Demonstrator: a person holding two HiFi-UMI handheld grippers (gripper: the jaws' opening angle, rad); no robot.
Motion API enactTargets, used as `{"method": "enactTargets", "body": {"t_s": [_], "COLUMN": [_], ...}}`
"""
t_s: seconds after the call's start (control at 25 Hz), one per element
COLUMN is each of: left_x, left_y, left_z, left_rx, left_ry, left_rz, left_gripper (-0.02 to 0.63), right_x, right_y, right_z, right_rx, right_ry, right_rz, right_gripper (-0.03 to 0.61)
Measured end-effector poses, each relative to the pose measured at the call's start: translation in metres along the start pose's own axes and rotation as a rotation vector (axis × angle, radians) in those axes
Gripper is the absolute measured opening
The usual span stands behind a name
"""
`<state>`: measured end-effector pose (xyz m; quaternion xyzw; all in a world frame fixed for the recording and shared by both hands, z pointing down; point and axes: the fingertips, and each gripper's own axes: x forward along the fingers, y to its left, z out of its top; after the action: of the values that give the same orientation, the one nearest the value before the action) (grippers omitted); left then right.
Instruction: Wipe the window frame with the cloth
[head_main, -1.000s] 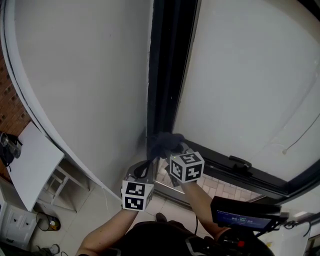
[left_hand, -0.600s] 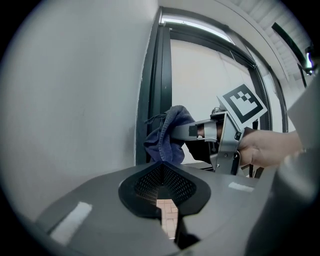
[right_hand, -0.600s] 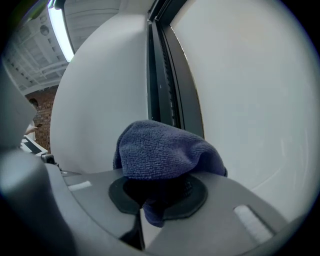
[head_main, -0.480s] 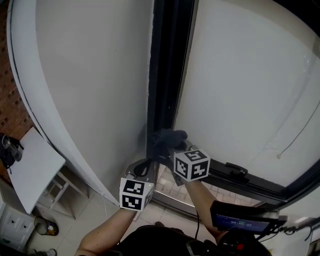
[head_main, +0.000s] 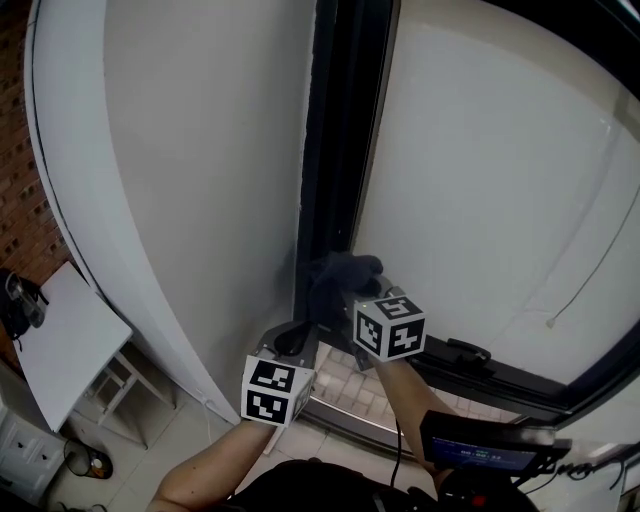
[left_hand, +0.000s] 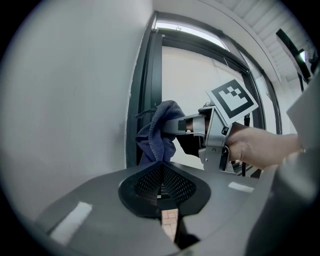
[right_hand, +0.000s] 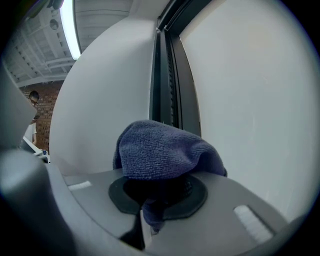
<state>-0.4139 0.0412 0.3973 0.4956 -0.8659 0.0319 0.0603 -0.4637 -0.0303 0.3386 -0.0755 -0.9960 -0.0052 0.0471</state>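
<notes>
Cloth (right_hand: 165, 150) is bunched in my right gripper (left_hand: 175, 126), whose jaws are clamped on its lower fold so that the rest domes over them in a soft, rounded hump. It is a dark blue microfibre with a fine looped nap, limp enough to drape and hide the jaw tips from their own camera.

In the head view the cloth (head_main: 340, 275) sits at the foot of the window frame (head_main: 335, 130), just above the lower corner where the upright meets the bottom rail (head_main: 500, 372). It looks to be against the upright, though I cannot be sure of contact.

The upright lies straight ahead of the right jaws and slightly left of centre. Its long axis runs vertically, away from me up the wall. From here I judge that the wipe has to travel along that line, with the cloth face kept turned into the channel.

The frame is dark, hard and smooth, with narrow parallel grooves that a loose wad could skip over. A pale matt wall (head_main: 200, 180) flanks it on the left and a flat light pane (head_main: 500, 180) on the right.

My left gripper (left_hand: 161, 186) hangs just below and left of the cloth, its meshed pads together on nothing. It is near, but the right one is at the frame.
</notes>
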Motion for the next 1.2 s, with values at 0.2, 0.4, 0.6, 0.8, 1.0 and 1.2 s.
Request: {"method": "enactTargets", "body": {"t_s": [0.2,0.4,0.6,0.8,1.0,1.2], "left_x": [-0.001,0.001,0.004,0.005,0.008,0.011], "left_y": [-0.01,-0.014,-0.012,-0.012,-0.015,-0.021], "left_z": [0.032,0.059,0.075,0.1,0.123,0.152], "left_rx": [-0.014,-0.003,0.004,0.024,0.035,0.054], "left_ry": [-0.038,-0.086,-0.107,-0.153,-0.179,-0.225], "left_rz": [-0.045,-0.057,-0.057,-0.058,-0.072,-0.089], "left_gripper": [-0.006,-0.006,-0.006,-0.006,-0.006,-0.006], "right_x": [-0.002,-0.004,-0.005,-0.008,-0.01,-0.011], "right_y": [-0.001,-0.002,-0.001,0.0,0.001,0.003], "right_z": [0.023,0.05,0.075,0.1,0.13,0.161], "right_rx": [-0.036,-0.068,-0.096,-0.12,-0.139,-0.165], "right_ry": [-0.013,-0.048,-0.068,-0.097,-0.127,-0.167], "right_rz": [0.0,0.003,0.003,0.008,0.014,0.023], "right_gripper": [0.051,0.051,0.051,0.051,0.051,0.051]}}
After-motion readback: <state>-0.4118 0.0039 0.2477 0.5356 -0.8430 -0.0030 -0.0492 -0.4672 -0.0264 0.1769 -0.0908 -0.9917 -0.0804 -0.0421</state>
